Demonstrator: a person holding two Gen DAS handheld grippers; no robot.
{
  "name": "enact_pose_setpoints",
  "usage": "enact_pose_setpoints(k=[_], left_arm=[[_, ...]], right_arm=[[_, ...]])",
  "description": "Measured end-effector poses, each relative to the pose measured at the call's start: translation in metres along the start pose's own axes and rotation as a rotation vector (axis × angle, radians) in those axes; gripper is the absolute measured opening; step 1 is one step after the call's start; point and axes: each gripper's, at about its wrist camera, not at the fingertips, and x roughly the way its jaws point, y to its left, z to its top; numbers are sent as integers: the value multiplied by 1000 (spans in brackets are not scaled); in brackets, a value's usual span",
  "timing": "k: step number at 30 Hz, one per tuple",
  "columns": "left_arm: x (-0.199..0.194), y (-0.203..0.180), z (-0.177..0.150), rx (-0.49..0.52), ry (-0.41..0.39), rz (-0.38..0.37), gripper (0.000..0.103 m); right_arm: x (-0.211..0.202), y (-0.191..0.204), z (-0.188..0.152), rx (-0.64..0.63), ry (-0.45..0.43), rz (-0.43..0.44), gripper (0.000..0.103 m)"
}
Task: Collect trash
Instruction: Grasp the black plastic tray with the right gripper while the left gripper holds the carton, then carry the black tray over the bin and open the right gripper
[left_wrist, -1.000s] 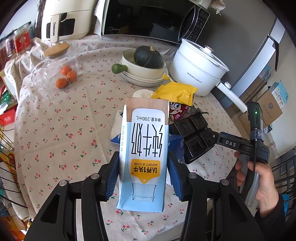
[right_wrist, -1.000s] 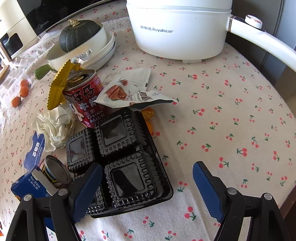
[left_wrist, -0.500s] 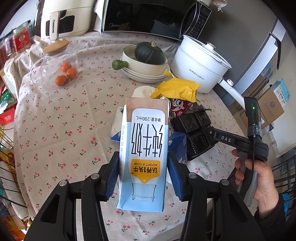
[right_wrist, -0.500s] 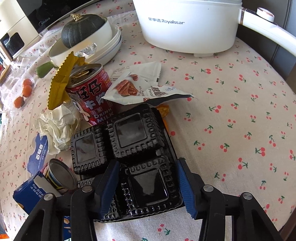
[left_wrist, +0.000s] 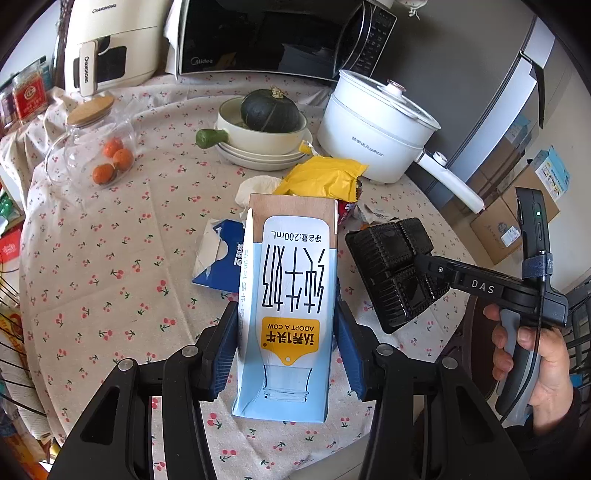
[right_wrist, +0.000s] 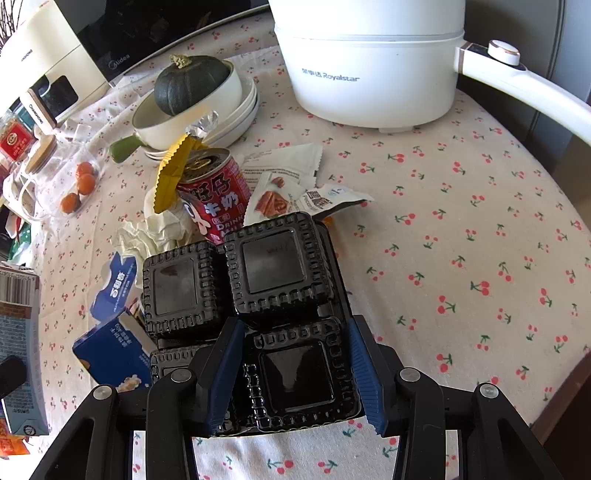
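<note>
The right gripper (right_wrist: 295, 373) has gone from jaws spread wide over the black tray (right_wrist: 258, 295) a second ago to jaws closing on its near compartment, the blue pads now pressing both sides of it. In the left wrist view the tray (left_wrist: 391, 266) hangs tilted off the surface (left_wrist: 110, 258), so it looks freshly lifted, which I judge to mean this piece of trash is secured and ready to carry away. The left gripper (left_wrist: 286, 354) is unchanged: its jaws pinch the milk carton (left_wrist: 291, 295) at the lower sides, held upside down above the cloth, just left of the tray. A hand (left_wrist: 535, 354) at the right edge grips the right tool's handle. Farther out, trash still waits on the surface: a blue box (right_wrist: 110, 332) to the left of the tray, crumpled tissue (right_wrist: 155, 229), a red can (right_wrist: 218, 195) with a yellow wrapper (right_wrist: 173, 173) leaning on it, and white snack wrappers (right_wrist: 295, 184) just beyond the tray. Farthest back stand the bowl with a squash (right_wrist: 188, 85) and the white pot (right_wrist: 369, 59), which are not trash. With both grippers full, the next move probably calls for a bin, none in view.
</note>
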Motion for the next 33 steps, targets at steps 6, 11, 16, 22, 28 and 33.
enact_pose_setpoints(k=[6, 11, 16, 22, 28, 33], left_arm=[[4, -22, -3, 36, -4, -15, 53], [10, -47, -5, 81, 2, -31, 53], [20, -79, -9, 127, 22, -62, 53], [38, -130, -16, 188, 54, -123, 53], [55, -190, -32, 262, 78, -179, 53], [67, -235, -53, 332, 107, -223, 53]], right_arm=[[-29, -20, -7, 24, -19, 31, 50], [-53, -42, -16, 36, -50, -2, 50], [-78, -74, -28, 54, -70, -60, 50], [-109, -134, -53, 114, -78, -150, 51], [-129, -206, -89, 216, -42, -246, 51], [-125, -252, -120, 292, 28, -292, 51]])
